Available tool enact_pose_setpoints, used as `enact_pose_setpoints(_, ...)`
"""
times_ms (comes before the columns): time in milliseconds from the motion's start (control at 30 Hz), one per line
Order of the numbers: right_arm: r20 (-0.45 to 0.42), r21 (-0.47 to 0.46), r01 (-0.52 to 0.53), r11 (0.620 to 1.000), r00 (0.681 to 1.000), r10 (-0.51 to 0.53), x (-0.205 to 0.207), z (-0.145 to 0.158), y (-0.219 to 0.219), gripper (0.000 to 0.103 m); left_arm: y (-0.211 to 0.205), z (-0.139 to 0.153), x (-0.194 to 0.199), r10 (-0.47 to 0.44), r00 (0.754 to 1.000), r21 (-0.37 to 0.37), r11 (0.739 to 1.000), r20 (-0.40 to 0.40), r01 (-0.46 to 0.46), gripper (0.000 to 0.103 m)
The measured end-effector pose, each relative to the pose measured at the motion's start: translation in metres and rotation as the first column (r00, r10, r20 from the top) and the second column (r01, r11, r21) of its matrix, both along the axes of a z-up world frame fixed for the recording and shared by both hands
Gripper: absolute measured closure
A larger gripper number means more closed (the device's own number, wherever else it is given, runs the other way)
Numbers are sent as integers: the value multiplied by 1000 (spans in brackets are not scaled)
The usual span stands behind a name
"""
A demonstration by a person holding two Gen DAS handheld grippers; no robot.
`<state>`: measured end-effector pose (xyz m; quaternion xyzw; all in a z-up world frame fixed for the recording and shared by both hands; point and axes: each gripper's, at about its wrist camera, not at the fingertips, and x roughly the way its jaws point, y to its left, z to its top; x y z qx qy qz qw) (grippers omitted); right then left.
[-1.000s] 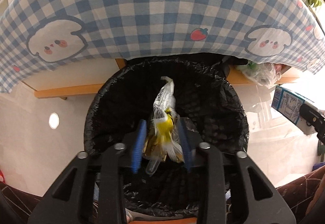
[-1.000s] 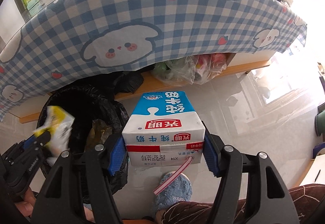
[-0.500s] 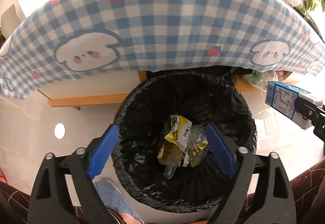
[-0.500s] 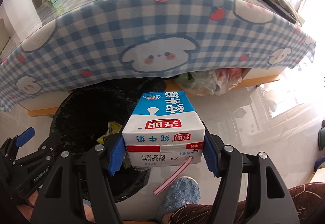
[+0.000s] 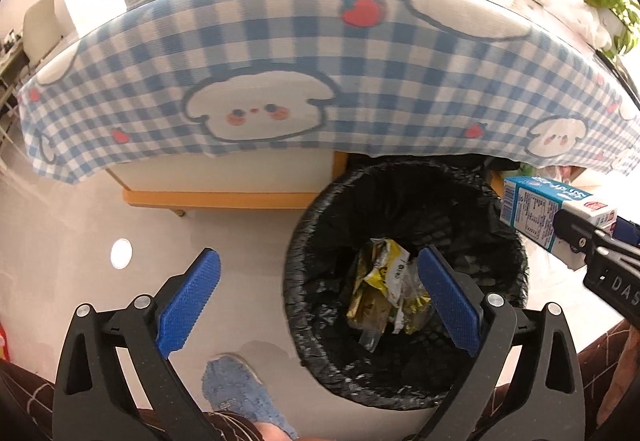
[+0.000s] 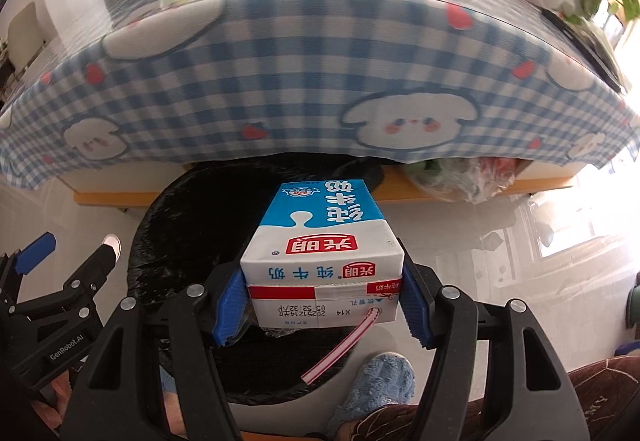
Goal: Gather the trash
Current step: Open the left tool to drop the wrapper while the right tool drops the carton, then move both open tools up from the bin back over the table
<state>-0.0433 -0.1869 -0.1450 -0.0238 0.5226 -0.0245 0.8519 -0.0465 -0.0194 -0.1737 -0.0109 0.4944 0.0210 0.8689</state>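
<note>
Having let the yellow wrapper drop from the left gripper, whose jaws are opening wide with nothing between them, we now see it crumpled at the bottom of the black-lined bin, right of centre in the left wrist view, so that piece is collected. Meanwhile the right gripper has carried the milk carton, clenched between its blue pads, from beside the bin to over its mouth at frame centre. The carton's long axis runs away from us toward the checked tablecloth, its straw end nearest the camera.
</note>
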Motion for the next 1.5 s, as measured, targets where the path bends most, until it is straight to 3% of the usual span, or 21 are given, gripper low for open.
enact_pose_setpoints(400, -58, 10, -48, 999, 997, 49, 14, -24, 40, 41, 48, 0, 2, 98, 995, -39, 994, -12, -98, 6)
enact_pose_setpoints(633, -72, -4, -61, 998, 996, 60, 21, -34, 54, 40, 52, 0, 2, 92, 996, -20, 996, -5, -92, 6)
enact_pose_setpoints(800, -58, -3, -62, 998, 996, 62, 22, -33, 52, 28, 51, 0, 5, 91, 996, -20, 996, -15, -91, 6)
enact_pose_setpoints(1067, 33, 12, -60, 998, 998, 59, 15, -2, 40, 11, 43, 24, 4, 74, 997, -23, 997, 13, -73, 6)
enact_pose_setpoints(1500, 242, 12, -57, 998, 969, 52, 7, 75, 21, 8, 46, 87, 1, 87, 992, -49, 995, 93, -83, 6)
